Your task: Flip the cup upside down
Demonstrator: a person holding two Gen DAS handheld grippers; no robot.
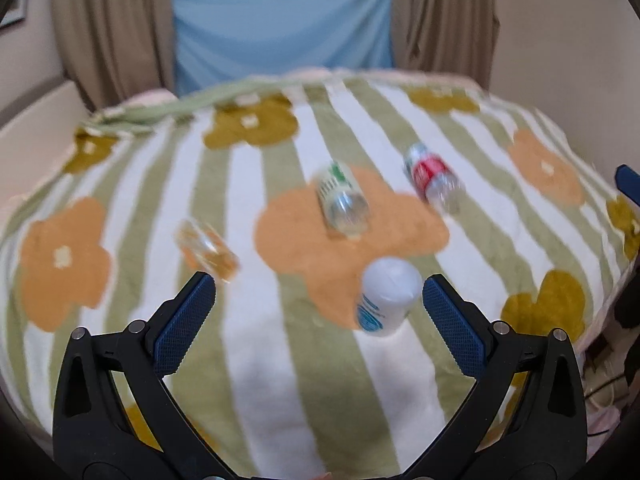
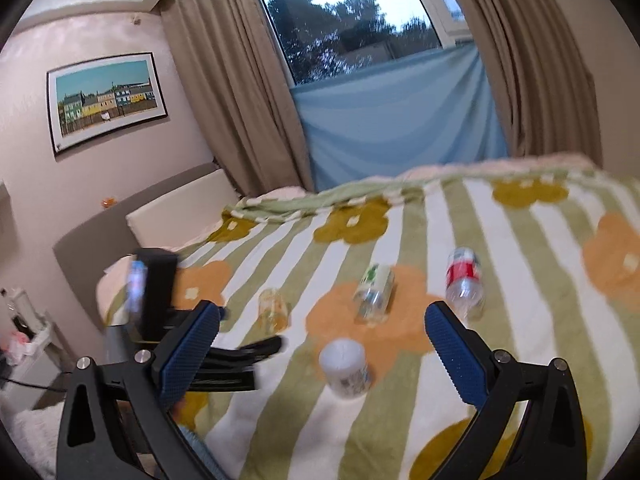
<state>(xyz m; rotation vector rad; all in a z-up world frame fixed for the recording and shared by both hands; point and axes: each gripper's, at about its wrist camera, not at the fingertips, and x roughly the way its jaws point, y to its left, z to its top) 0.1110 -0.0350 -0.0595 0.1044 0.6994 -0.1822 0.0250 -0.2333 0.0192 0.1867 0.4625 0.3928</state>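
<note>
Both hand-held grippers gape wide and empty, the left hand-held gripper (image 1: pixel 319 300) nearer the upright white plastic cup (image 1: pixel 387 299), just right of centre.

Black tool (image 1: pixel 319 294), blue textured pads (image 1: pixel 185 324)
</note>
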